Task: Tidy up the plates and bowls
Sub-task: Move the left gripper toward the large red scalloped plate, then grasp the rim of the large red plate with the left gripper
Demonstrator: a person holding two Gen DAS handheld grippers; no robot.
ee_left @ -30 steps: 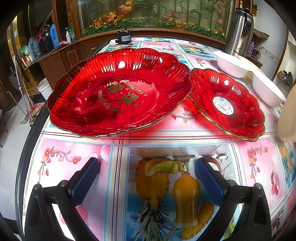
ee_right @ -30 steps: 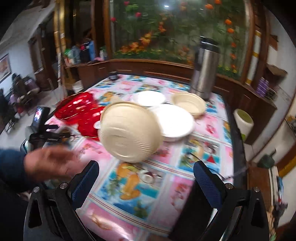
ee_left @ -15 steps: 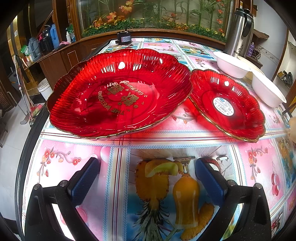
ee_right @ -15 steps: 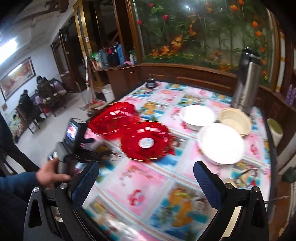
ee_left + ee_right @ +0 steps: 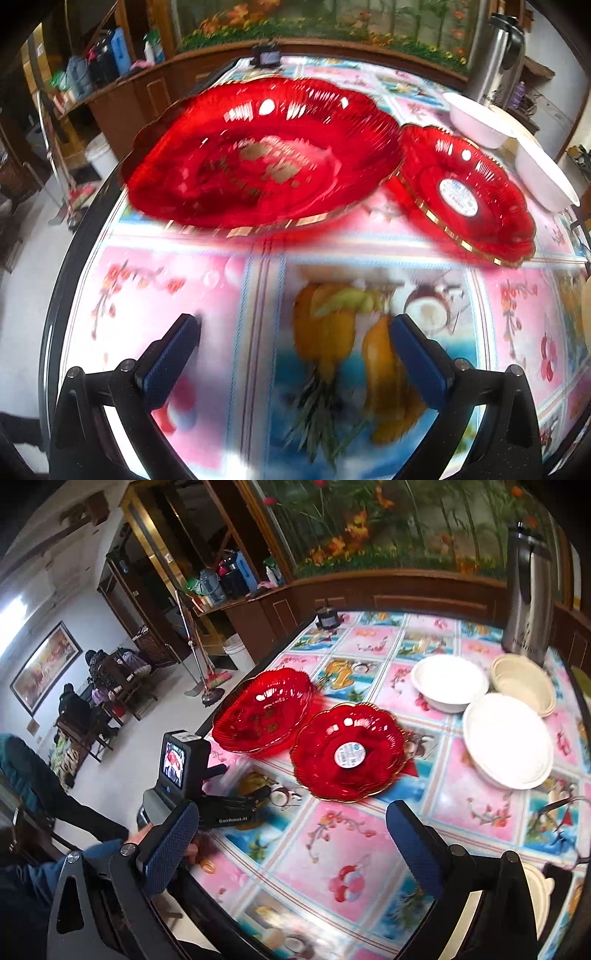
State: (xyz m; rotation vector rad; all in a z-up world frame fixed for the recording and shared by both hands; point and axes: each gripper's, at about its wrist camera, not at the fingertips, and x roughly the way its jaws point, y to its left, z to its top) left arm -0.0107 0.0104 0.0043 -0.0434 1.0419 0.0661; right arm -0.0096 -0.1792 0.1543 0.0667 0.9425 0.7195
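Observation:
A large red scalloped plate lies on the table ahead of my left gripper, which is open and empty above the tablecloth. A smaller red plate with a white sticker lies to its right. In the right wrist view both show, the large red plate and the smaller red plate, with a small white bowl, a wide white bowl and a cream bowl at the back right. My right gripper is open and empty over the near table edge.
A steel thermos stands at the table's far right. A small black device sits at the far edge. The other hand-held gripper shows at the left edge of the table. A cream rim shows at lower right.
The cream bowl seen close before my right gripper a second ago is gone from between the fingers. The right view has swung left and lower. The left gripper has shifted, blurring its view.

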